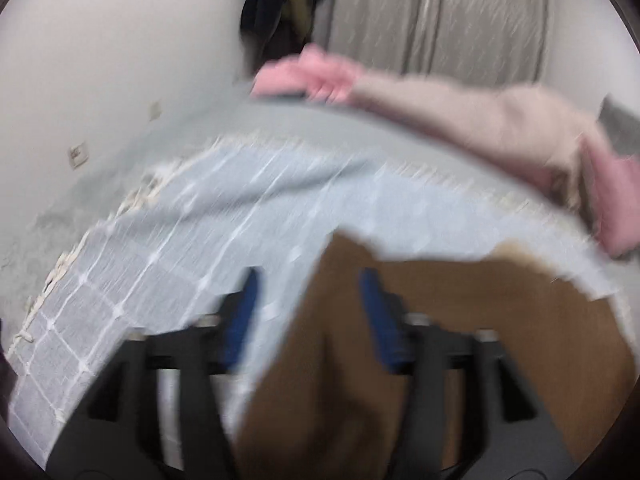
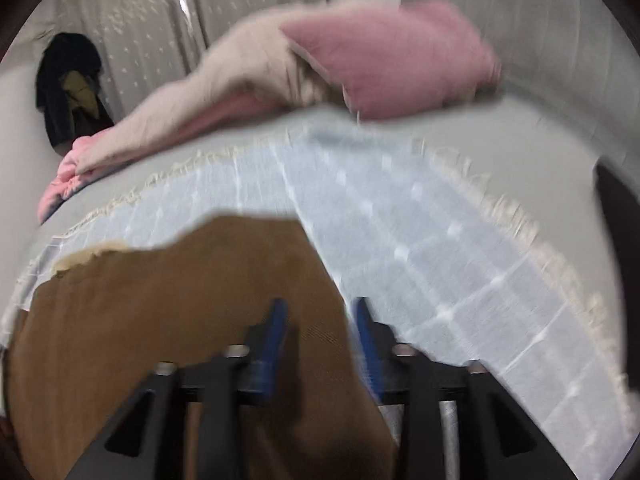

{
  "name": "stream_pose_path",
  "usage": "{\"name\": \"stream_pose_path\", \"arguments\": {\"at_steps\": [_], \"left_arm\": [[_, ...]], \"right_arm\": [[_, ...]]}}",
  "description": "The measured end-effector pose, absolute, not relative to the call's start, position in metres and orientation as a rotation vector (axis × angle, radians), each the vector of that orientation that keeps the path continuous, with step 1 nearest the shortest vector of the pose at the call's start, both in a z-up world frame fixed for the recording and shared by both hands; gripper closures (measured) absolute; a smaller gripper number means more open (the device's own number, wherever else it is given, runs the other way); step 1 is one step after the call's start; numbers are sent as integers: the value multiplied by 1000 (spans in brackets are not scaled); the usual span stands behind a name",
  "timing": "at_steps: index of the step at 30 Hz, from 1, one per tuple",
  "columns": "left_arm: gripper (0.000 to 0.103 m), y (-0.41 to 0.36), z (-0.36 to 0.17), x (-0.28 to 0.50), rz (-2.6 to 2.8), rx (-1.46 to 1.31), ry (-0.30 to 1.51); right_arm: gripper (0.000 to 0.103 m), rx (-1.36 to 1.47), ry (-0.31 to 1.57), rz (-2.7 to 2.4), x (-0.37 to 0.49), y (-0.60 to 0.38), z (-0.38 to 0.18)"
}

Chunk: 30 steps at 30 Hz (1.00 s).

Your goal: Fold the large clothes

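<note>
Brown garment [image 1: 400, 340] spread on a pale blue checked cloth [image 1: 168, 264] over a grey bed [image 1: 224, 128]. Left gripper [image 1: 310, 300] above its edge, jaws well apart, nothing pinched. Right gripper [image 2: 320, 324] likewise parted, over the garment's other edge, gripping nothing. Beyond, pink pillow [image 2: 400, 60] and beige blanket [image 2: 224, 80]; curtain [image 2: 160, 20] behind. Both views blurred.

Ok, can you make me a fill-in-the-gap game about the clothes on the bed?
1. The garment nearest both grippers is ____ in colour.
2. It lies on a light blue checked ____ with a fringed edge.
3. The pillow at the far side is ____.
4. The left gripper and right gripper both have their jaws ____.

Missing words: brown; blanket; pink; open
</note>
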<state>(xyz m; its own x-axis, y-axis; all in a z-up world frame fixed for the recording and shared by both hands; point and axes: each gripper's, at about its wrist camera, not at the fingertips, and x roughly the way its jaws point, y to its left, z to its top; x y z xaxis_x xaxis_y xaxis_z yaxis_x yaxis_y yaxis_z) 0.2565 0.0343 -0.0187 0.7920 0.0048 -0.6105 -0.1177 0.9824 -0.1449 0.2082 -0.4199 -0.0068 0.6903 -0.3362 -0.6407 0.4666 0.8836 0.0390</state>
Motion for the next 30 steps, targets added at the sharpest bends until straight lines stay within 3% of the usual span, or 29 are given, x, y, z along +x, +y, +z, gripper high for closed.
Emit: {"name": "stream_pose_path", "arguments": {"at_steps": [1, 4, 8, 11, 13, 16, 19, 25, 30], "left_arm": [[30, 21, -13, 253, 37, -179, 639], [29, -30, -15, 256, -103, -155, 699], [29, -52, -53, 282, -70, -74, 796], [28, 4, -94, 306, 115, 59, 889], [28, 53, -102, 311, 173, -55, 954], [29, 89, -90, 307, 228, -122, 954], [29, 73, -64, 287, 154, -142, 883], [24, -11, -55, 215, -131, -179, 862], [24, -9, -98, 178, -134, -90, 883]], "right_arm": [[30, 182, 636, -429, 211, -406, 0], [29, 124, 639, -240, 235, -338, 5], [29, 86, 747, -100, 277, -278, -29], [29, 103, 871, -217, 294, -320, -61], [31, 147, 888, -366, 291, -384, -70], [28, 174, 906, -581, 261, -461, -66], [28, 260, 857, -628, 225, -486, -42], [26, 117, 784, -381, 194, -374, -12], [26, 85, 917, -316, 172, -331, -58]]}}
